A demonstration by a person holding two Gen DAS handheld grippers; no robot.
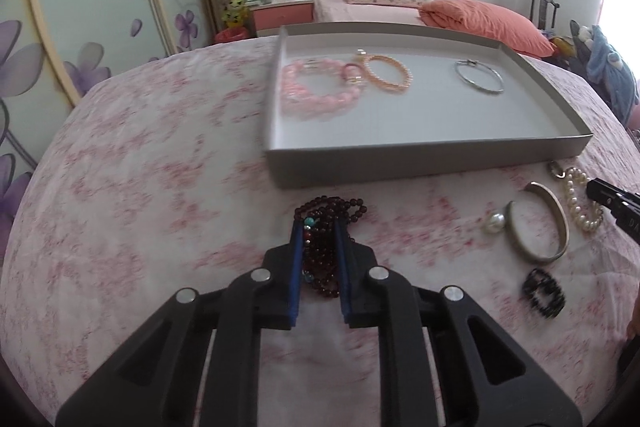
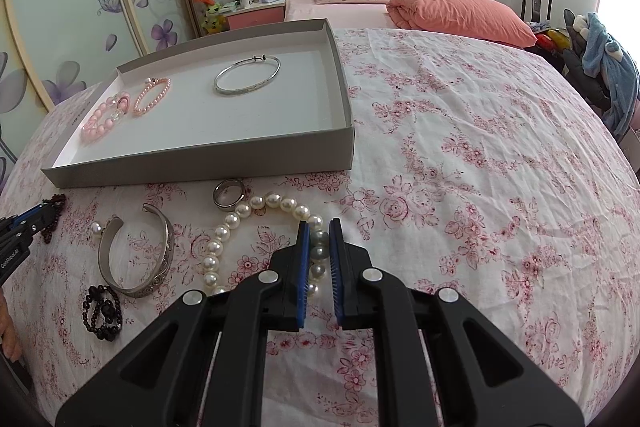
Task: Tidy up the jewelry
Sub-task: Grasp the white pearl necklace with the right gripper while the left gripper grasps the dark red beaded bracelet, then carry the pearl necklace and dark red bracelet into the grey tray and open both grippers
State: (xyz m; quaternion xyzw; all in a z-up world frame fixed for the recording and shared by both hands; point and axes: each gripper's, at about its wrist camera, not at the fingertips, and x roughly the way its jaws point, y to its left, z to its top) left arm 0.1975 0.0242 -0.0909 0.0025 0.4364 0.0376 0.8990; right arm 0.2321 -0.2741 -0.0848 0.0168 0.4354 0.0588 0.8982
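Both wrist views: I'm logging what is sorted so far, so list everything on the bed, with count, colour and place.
tray: 1, grey, on the bedspread
bead bracelets: 2, pink, tray's left end
thin bangle: 1, silver, mid-tray
pearl strand: 1, white, before the tray
ring: 1, silver, beside the pearls
open cuff: 1, silver, left of the pearls
small bead bracelet: 1, black, below the cuff
dark bead strand: 1, dark red
left gripper: shut on the dark bead strand
right gripper: shut on the pearl strand

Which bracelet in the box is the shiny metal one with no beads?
The thin silver bangle, lying alone toward the right side of the grey box. The other two bracelets there, the chunky pink one and the small peach-pink one, are beaded.
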